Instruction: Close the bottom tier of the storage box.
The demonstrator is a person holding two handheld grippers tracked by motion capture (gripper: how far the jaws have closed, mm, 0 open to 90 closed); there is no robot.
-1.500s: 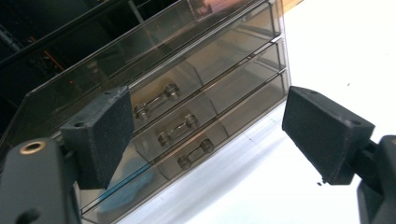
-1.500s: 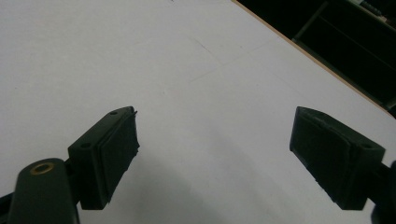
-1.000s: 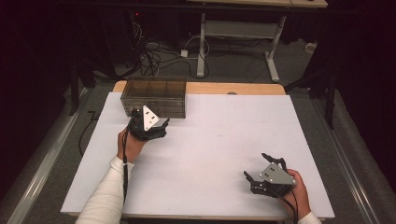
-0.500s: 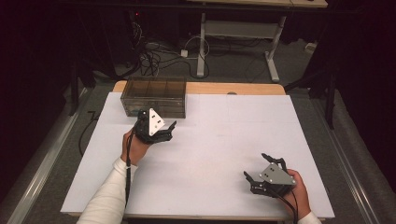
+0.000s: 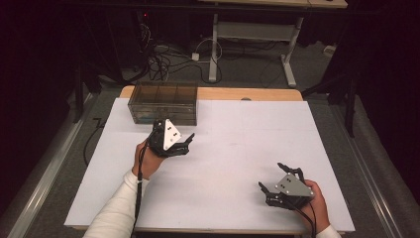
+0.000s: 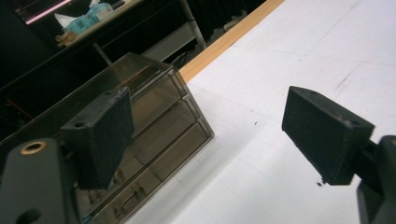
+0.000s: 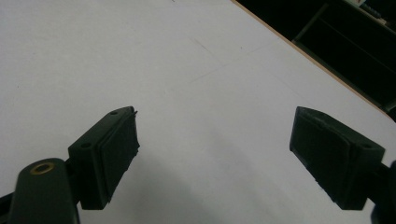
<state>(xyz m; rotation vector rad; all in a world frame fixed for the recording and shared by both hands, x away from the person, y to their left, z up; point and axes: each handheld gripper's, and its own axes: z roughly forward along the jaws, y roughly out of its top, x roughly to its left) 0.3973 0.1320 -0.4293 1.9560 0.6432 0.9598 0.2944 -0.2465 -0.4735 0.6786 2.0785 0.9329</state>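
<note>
1. Since a second ago the left claw point(image 5: 184, 142) has slid rightward and a touch nearer the person, drifting off the front of the smoky drawer box point(image 5: 163, 102); the right claw point(image 5: 279, 182) has not budged
2. Left claw hangs wide open and holds nothing, just in front of the drawer box, whose small handles point(image 6: 125, 201) face it, so I judge it is lining up on a drawer
3. Drawer box sits at the far left of the counter point(image 5: 237, 139), drawers all shut as far as I can tell
4. Right claw waits near the front right corner, spread open and empty, well apart from the box, likely parked until needed
5. White sheet covers the counter, a wooden strip point(image 5: 247, 93) showing at the back; beyond lie a dark floor, tangled cables point(image 5: 158, 57) and a desk frame point(image 5: 257, 29)
</note>
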